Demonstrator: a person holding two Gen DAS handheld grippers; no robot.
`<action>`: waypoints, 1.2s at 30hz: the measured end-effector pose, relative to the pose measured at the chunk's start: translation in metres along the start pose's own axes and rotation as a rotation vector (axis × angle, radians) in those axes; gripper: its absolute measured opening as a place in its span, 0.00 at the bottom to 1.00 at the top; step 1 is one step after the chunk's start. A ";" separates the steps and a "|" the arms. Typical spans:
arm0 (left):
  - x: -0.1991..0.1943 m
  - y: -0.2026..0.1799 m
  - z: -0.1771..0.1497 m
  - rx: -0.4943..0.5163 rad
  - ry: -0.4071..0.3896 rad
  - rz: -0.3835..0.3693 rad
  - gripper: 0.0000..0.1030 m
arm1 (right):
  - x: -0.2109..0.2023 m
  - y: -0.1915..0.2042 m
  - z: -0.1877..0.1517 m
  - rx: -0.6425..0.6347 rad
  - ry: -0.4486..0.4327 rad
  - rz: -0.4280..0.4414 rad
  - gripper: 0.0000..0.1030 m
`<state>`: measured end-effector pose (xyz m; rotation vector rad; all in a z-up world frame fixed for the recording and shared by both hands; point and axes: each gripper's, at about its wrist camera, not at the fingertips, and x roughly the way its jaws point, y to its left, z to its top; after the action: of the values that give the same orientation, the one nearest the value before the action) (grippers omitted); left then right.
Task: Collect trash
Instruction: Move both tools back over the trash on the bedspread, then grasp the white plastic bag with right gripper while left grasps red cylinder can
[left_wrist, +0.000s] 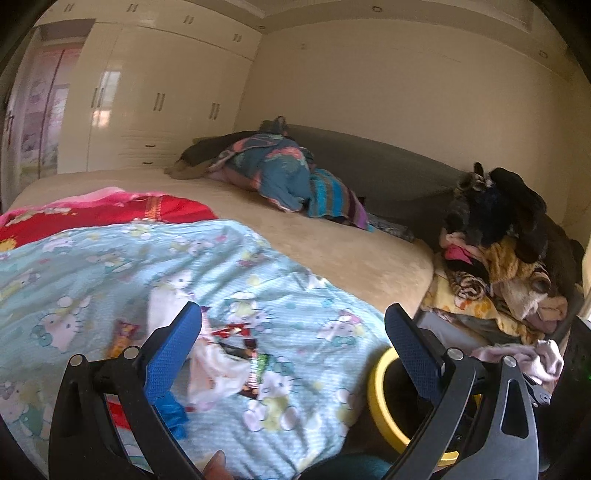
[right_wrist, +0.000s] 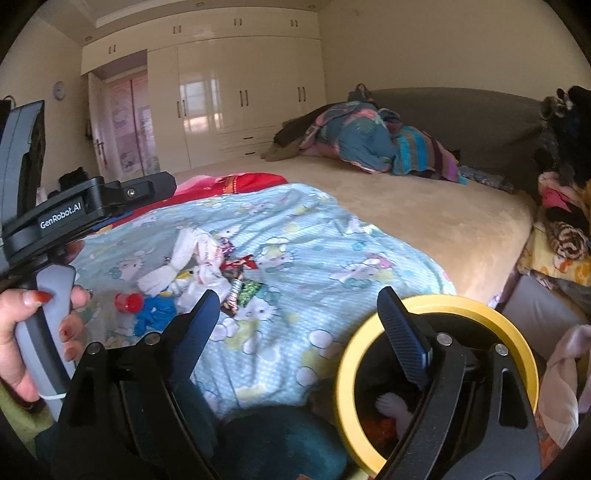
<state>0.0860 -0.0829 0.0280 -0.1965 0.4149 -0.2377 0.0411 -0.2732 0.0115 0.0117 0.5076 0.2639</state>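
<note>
A heap of trash lies on the light blue Hello Kitty blanket (right_wrist: 314, 236): white crumpled tissues (right_wrist: 199, 258), candy wrappers (right_wrist: 240, 288), a red cap (right_wrist: 128, 302) and a blue scrap (right_wrist: 157, 314). The tissues also show in the left wrist view (left_wrist: 218, 373), with a wrapper (left_wrist: 123, 334) to their left. A yellow-rimmed bin (right_wrist: 436, 306) stands by the bed, with some trash inside; it also shows in the left wrist view (left_wrist: 380, 391). My left gripper (left_wrist: 293, 328) is open and empty just above the heap. My right gripper (right_wrist: 297, 314) is open and empty, its right finger over the bin.
The beige bed (right_wrist: 424, 214) holds a red blanket (right_wrist: 251, 182) and bundled bedding (right_wrist: 373, 144) near the grey headboard (right_wrist: 461, 114). A pile of clothes (left_wrist: 506, 258) sits right of the bed. Cream wardrobes (right_wrist: 240, 96) line the far wall.
</note>
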 end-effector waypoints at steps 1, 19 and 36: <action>-0.002 0.006 0.000 -0.009 -0.001 0.012 0.94 | 0.001 0.002 0.000 -0.002 0.001 0.004 0.77; -0.021 0.097 -0.005 -0.148 0.019 0.197 0.94 | 0.062 0.067 0.016 -0.110 0.070 0.136 0.77; -0.025 0.194 -0.058 -0.428 0.168 0.309 0.93 | 0.146 0.104 0.012 -0.146 0.248 0.189 0.77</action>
<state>0.0763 0.1004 -0.0603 -0.5289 0.6541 0.1431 0.1439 -0.1353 -0.0405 -0.1174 0.7344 0.4906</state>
